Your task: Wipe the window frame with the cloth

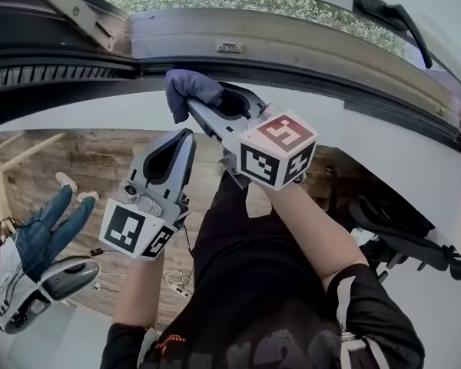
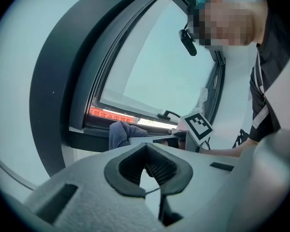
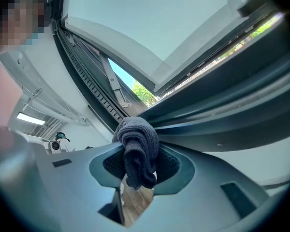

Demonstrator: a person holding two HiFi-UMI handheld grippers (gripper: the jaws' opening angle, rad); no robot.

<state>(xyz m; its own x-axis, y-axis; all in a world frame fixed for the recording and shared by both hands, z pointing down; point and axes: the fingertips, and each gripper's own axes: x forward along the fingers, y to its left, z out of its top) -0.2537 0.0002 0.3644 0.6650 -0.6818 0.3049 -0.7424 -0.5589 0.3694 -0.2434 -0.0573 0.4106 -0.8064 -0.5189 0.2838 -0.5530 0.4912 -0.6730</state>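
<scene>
Pinching cloth [image 3: 137, 146], right gripper [image 3: 135, 172] near window frame [image 1: 307, 52], left gripper [image 2: 147, 191] closed, empty

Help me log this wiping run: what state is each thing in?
Cloth: bunched, clamped in the right jaws.
Right gripper: shut on the cloth.
Left gripper: shut, empty.
Window: open.

The cloth [image 1: 189, 88] is soft, rough-knit fabric, the window frame [image 1: 307, 49] smooth, dull-sheened and metal-looking, the left gripper [image 1: 187, 135] and right gripper [image 1: 194, 106] matt grey plastic with ribbed dark pads, the floor [image 1: 92, 160] grainy wood planks.
</scene>
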